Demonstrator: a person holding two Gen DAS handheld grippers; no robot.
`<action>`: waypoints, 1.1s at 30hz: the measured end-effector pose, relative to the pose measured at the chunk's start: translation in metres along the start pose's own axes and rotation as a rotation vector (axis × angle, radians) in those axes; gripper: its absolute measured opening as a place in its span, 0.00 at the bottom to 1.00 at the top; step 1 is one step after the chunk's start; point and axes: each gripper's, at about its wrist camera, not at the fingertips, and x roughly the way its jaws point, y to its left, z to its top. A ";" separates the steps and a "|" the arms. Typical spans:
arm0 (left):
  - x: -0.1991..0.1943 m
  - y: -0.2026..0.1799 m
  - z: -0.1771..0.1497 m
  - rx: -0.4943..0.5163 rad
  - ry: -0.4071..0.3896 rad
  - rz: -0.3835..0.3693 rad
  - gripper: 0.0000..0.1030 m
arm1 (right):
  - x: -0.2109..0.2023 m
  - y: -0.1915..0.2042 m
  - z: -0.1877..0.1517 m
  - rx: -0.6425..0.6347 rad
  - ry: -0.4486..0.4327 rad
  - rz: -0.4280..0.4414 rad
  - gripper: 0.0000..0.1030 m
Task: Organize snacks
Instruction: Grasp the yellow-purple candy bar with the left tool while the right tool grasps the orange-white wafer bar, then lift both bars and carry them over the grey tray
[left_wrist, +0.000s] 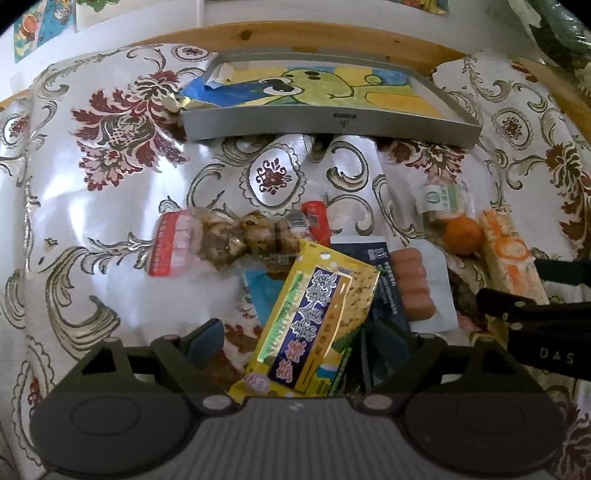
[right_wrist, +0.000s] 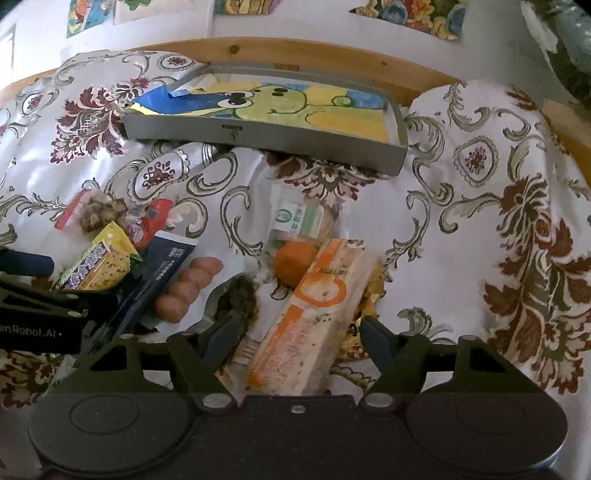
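Both grippers are low over the snack pile on the cloth-covered surface (left_wrist: 92, 192), and both sets of jaws stand open, gripping nothing. The left gripper (left_wrist: 295, 341) straddles the yellow packet (left_wrist: 314, 314), lower centre of its view; the packet lies tilted across a dark blue packet (left_wrist: 384, 291) with the sausage pack (left_wrist: 412, 282) just beside it — closing here could pinch the blue one too, or drag both. The right gripper (right_wrist: 295, 339) straddles the orange-and-white wrapped bar (right_wrist: 314, 314), lower centre of its view; the mandarin (right_wrist: 293, 264) touches the bar's far end and would likely roll if the bar is lifted or swept. The skewer pack (left_wrist: 221, 240) sits mid-left in the left view, clear of both. The grey tray (left_wrist: 332, 122), upper centre, is apparently the target and holds no snacks yet; its near wall is raised, so a low carry may catch on it. The grippers sit close side by side — collision risk if both move at once.
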 end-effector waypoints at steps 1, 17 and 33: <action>0.000 0.001 0.000 -0.004 0.001 -0.006 0.86 | 0.001 0.000 0.000 0.005 0.005 0.001 0.69; -0.003 -0.001 0.002 -0.038 0.028 -0.061 0.57 | 0.003 -0.006 -0.001 0.086 0.014 -0.008 0.50; -0.026 -0.016 0.002 -0.062 0.030 -0.080 0.54 | -0.020 0.005 -0.003 0.074 -0.033 0.017 0.34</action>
